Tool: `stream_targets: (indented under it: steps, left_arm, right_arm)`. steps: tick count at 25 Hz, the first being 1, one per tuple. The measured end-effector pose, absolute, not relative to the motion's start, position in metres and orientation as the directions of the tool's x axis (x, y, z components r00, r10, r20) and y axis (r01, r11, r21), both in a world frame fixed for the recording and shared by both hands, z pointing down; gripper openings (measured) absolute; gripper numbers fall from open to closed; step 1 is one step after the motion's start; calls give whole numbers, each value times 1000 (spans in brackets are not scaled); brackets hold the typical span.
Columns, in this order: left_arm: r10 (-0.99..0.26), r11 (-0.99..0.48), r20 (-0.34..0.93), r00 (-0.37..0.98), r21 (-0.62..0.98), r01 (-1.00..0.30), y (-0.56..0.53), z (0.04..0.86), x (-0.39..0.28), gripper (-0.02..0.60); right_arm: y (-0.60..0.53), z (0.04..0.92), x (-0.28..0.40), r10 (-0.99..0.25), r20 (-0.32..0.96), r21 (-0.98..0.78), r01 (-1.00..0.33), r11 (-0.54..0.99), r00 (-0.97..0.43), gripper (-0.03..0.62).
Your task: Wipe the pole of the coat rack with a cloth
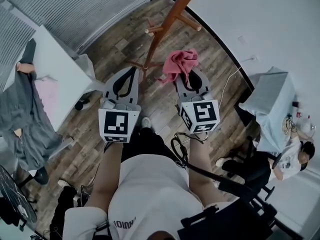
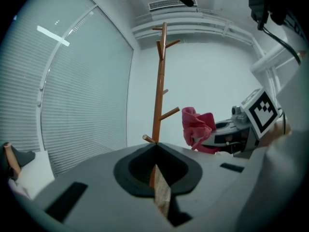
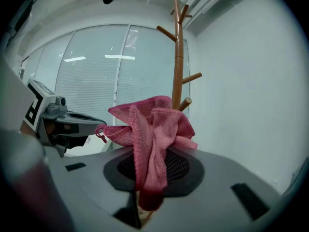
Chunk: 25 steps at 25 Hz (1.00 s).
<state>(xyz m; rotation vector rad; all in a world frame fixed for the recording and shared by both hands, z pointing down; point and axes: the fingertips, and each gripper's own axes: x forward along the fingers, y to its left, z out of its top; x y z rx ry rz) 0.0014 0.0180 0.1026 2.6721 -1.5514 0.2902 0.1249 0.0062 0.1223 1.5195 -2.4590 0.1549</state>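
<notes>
The coat rack's orange-brown wooden pole [image 1: 165, 26] slants from the top edge down to its feet on the wood floor, just ahead of both grippers. My right gripper [image 1: 187, 73] is shut on a pink cloth [image 1: 180, 63] that bunches over its tips, a short way right of the pole's lower part. In the right gripper view the cloth [image 3: 150, 129] drapes over the jaws, with the pole [image 3: 179, 57] behind it. My left gripper [image 1: 134, 69] is shut on nothing, its tips close to the rack's base. In the left gripper view the pole [image 2: 159, 91] stands straight ahead.
A white table [image 1: 55, 69] stands at the left, with a person in grey [image 1: 22, 114] beside it. Window blinds [image 1: 75, 9] run along the far left. At the right, a covered table [image 1: 272, 104] and a seated person [image 1: 290, 159] are by the white wall [image 1: 260, 14].
</notes>
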Motion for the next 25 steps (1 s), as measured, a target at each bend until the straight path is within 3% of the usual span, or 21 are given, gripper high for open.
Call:
stream_targets:
  steps: [25]
  left_arm:
    - [-861, -508, 76, 503, -110, -854, 2, 62, -11, 14]
  right_arm:
    - [1, 85, 121, -888, 225, 145, -888, 436, -400, 95]
